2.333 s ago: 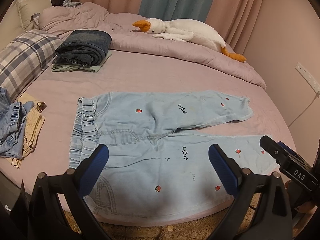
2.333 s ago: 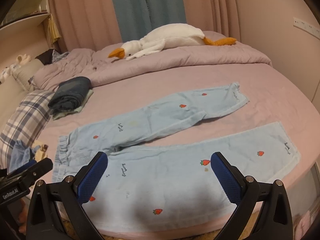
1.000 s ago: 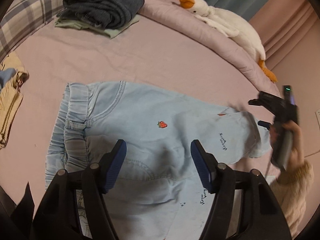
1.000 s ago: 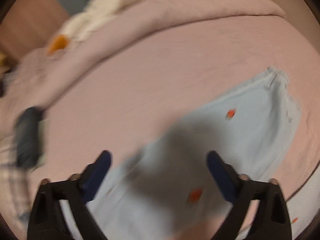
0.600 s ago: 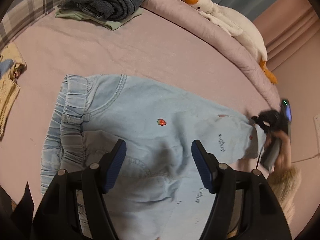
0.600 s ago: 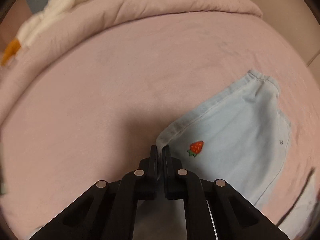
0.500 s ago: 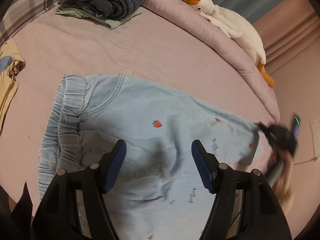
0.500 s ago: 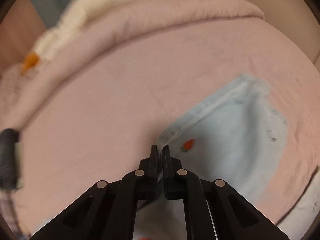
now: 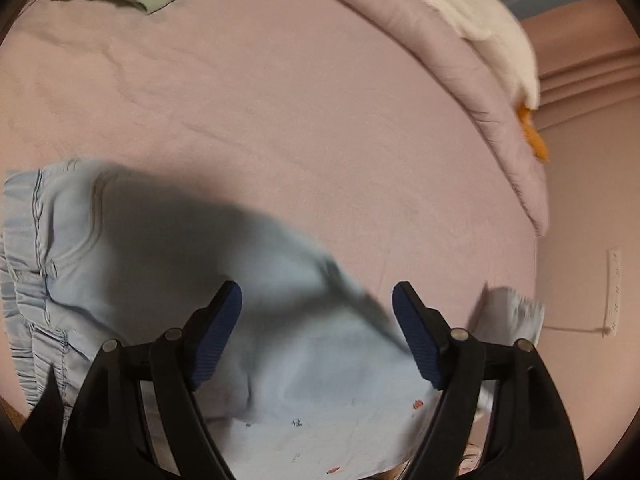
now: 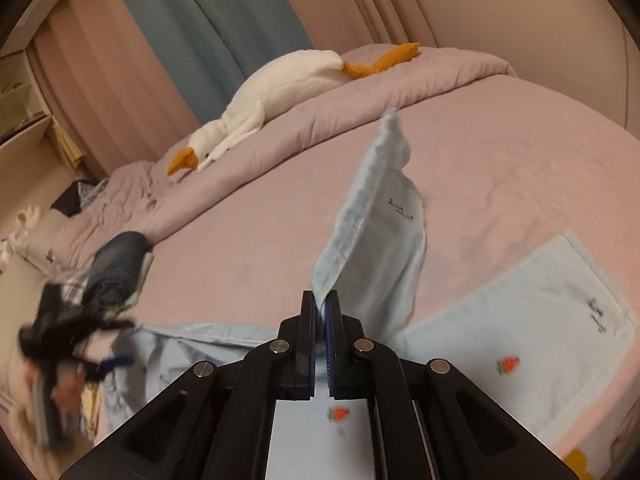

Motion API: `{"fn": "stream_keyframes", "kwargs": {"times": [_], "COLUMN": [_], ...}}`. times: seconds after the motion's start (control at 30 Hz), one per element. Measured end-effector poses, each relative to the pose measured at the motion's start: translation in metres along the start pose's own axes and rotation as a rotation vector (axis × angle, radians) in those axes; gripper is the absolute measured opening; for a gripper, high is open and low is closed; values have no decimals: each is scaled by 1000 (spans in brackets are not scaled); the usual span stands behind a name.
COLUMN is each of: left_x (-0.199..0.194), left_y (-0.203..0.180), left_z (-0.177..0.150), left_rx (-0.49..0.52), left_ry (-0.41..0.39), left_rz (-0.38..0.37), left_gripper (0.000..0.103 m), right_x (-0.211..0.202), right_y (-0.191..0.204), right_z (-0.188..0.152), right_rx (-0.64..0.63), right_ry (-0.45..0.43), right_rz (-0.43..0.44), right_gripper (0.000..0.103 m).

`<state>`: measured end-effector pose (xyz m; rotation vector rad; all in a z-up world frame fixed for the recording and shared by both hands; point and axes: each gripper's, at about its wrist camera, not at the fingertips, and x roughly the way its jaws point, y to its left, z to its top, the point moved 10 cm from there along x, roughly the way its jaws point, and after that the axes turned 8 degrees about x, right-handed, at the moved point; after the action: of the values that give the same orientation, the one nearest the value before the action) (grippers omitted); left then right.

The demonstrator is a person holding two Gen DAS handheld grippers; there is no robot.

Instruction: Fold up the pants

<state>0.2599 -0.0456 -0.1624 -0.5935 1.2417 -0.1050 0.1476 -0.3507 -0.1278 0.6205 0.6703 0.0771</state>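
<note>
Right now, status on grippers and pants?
Right gripper shut on pants leg hem, lifted. Left gripper open over the seat. Nothing blocking the fold.

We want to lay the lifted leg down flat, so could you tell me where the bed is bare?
The pink sheet is bare between the pants and the rolled duvet under the goose plush. The near edge is crowded by the pants; the far left by folded clothes. The right gripper holds the cuff up.

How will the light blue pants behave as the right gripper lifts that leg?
Likely floppy: the pants hang limp from the right gripper, shut on the hem. Probably light, since one pinch raises the leg. The other leg lies flat on the bed, so it may drag.
</note>
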Motion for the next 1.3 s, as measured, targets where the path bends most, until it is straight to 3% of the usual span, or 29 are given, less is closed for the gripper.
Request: {"fn": "stream_keyframes", "kwargs": {"times": [0.1,0.13,0.17,0.2,0.23,0.33,0.47,0.57,0.63,0.7,0.8,0.87,0.93,1.0,1.07,1.13,1.17,1.2,1.3], "left_x": [15,23,32,38,40,23,-65,-136,-160,-154,-112,-87,-75,-75,-81,-90,-92,-92,-87], "left_y": [4,6,13,23,27,25,6,-5,-4,6,49,73,86,87,89,95,102,108,123], "left_z": [7,6,5,6,7,7,-6,-42,-83,-126,-192,-212,-219,-218,-212,-204,-199,-196,-190], "left_rx": [37,38,24,15,14,36,113,161,216,258,230,188,146,142,162,166,152,131,55], "left_ry": [37,72,103,100,84,-10,-189,-307,-337,-298,-144,-73,-54,-69,-96,-141,-157,-166,-136], "left_rz": [62,74,96,129,136,89,-20,-154,-181,-146,-91,-85,-89,-101,-83,-55,-52,-55,-82], "left_gripper": [76,66,54,14,6,5,5,5,6,6,6,7,12,15,25,39,41,43,49], "right_x": [-1,-1,0,0,0,9,7,-28,-47,-53,-39,-25,-13,-10,-10,-7,-3,3,28], "right_y": [-5,-6,-5,-3,0,6,18,35,34,20,-21,-53,-79,-85,-81,-80,-80,-80,-81], "right_z": [-4,-4,-5,-5,-5,5,41,61,56,34,-20,-51,-73,-76,-68,-51,-37,-29,-13], "right_rx": [-8,-8,-8,-10,-14,-45,-71,-63,-53,-42,-11,52,101,125,130,99,84,83,100], "right_ry": [9,11,14,14,15,-1,-44,-127,-145,-129,-18,81,172,200,189,164,147,148,183], "right_rz": [-5,-3,6,18,25,20,-5,64,67,27,-62,-102,-129,-139,-114,-134,-147,-149,-132], "right_gripper": [5,5,5,5,5,5,5,5,5,5,5,5,5,6,12,33,51,57,57]}}
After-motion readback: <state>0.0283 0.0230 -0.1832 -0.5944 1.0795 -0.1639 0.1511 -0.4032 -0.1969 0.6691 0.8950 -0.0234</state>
